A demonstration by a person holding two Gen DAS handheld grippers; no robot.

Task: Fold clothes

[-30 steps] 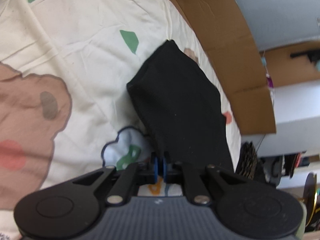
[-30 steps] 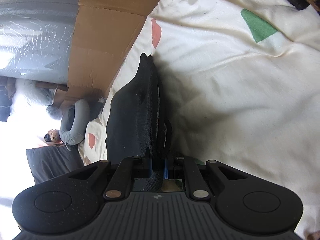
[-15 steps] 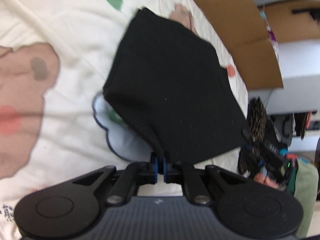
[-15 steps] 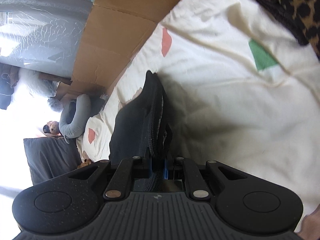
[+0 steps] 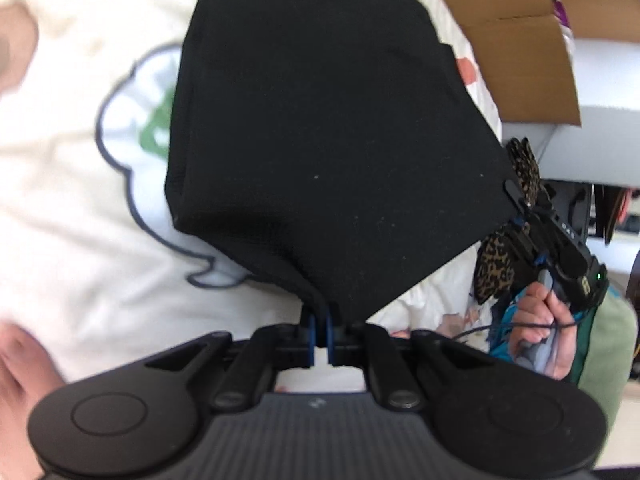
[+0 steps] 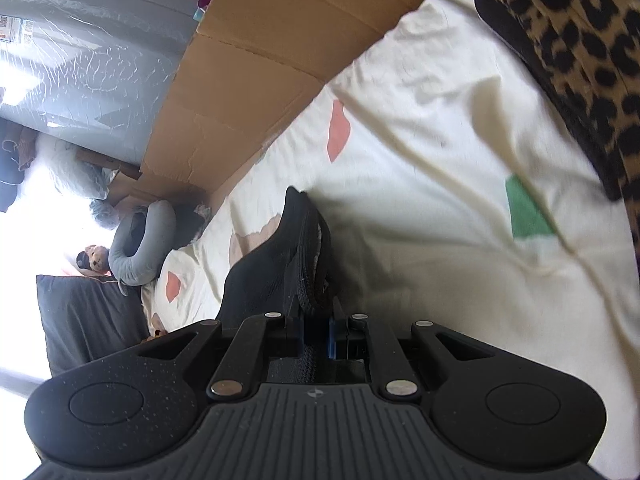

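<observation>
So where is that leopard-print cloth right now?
The leopard-print cloth lies at the top right of the right wrist view, on the cream bedsheet. In the left wrist view it shows at the right, behind the right gripper.

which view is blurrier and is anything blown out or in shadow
Left wrist view: motion blur smears the cream bedsheet and its print, while the black garment reads as a flat dark mass with little texture. Right wrist view: sharper near the right gripper, but the window area at far left is blown out white, and the garment casts a soft shadow on the sheet beside it.
</observation>
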